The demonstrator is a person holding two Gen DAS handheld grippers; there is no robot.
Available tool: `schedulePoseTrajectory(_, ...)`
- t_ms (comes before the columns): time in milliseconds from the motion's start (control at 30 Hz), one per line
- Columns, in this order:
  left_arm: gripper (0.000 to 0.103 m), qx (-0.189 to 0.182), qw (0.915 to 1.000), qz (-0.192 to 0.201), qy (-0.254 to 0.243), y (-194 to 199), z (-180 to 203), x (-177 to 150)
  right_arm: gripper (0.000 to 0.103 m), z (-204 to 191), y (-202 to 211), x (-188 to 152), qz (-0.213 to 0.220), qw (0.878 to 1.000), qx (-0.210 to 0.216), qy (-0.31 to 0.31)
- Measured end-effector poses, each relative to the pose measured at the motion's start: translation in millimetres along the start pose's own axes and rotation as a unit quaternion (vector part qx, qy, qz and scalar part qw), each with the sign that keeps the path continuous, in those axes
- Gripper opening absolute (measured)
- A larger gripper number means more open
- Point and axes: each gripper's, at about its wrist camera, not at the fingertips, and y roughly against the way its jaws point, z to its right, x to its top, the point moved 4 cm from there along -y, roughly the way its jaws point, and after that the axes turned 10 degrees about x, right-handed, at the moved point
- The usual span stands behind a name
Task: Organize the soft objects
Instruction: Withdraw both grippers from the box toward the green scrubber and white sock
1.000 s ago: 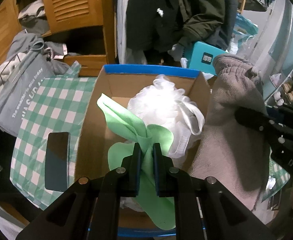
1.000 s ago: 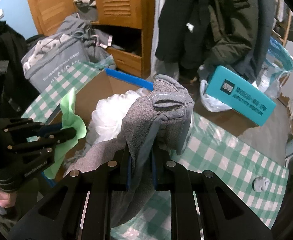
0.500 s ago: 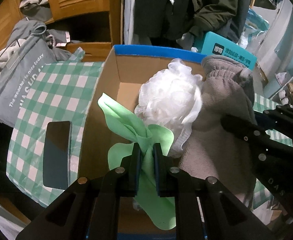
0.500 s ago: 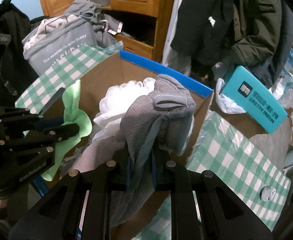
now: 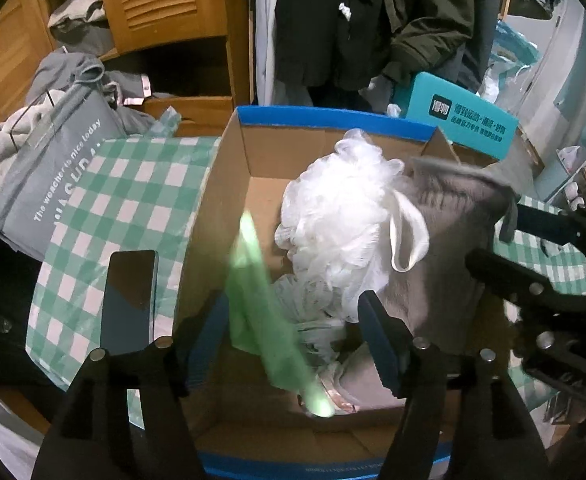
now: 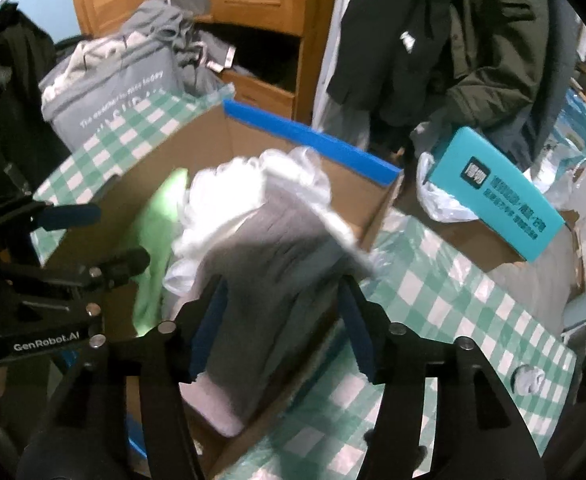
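Both cloths are being let go over the box point(image 5: 229, 184): the left gripper point(image 5: 293, 320) is opening around the green cloth point(image 5: 261, 300), the right gripper point(image 6: 281, 316) around the grey towel point(image 6: 269, 264); the white sponge point(image 5: 345, 208) is already inside, so little seems left

Phone point(image 5: 129, 295) on checked cloth point(image 5: 105, 216)

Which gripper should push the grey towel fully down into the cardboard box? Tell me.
Right, probably. The right gripper, jaws opening, straddles the grey towel, which drapes over the cardboard box rim. The left gripper, also opening, sits over the green cloth on the box's other side.
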Motion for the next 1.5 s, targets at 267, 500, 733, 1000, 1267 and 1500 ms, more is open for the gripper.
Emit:
schedulePoseTrajectory(267,0.075,-0.006,0.9999,0.013,-0.007,17.7,11.9,1.0,0.064,11.5,37.4,-1.3,0.033,0.999,0.003,-0.025)
schedulePoseTrajectory(500,0.076,-0.016,0.9992,0.027,-0.025,34.7,34.2,4.9,0.065,30.6,56.1,-20.0,0.035,0.998,-0.006,-0.045)
schedulePoseTrajectory(733,0.079,-0.022,0.9975,0.037,-0.056,44.8,64.6,7.5,0.065,62.5,73.7,-46.1,0.033,0.996,-0.021,-0.076)
schedulePoseTrajectory(1000,0.079,-0.048,0.9951,0.042,-0.075,59.0,96.0,5.3,0.065,96.9,97.1,-69.1,0.036,0.993,-0.035,-0.11)
schedulePoseTrajectory(1267,0.079,-0.063,0.9898,0.045,-0.119,68.4,141.6,-3.4,0.065,135.7,121.7,-104.9,0.032,0.987,-0.057,-0.145)
schedulePoseTrajectory(1500,0.079,-0.081,0.9828,0.04,-0.161,74.4,184.4,-15.1,0.065,167.2,133.3,-134.0,0.024,0.98,-0.073,-0.183)
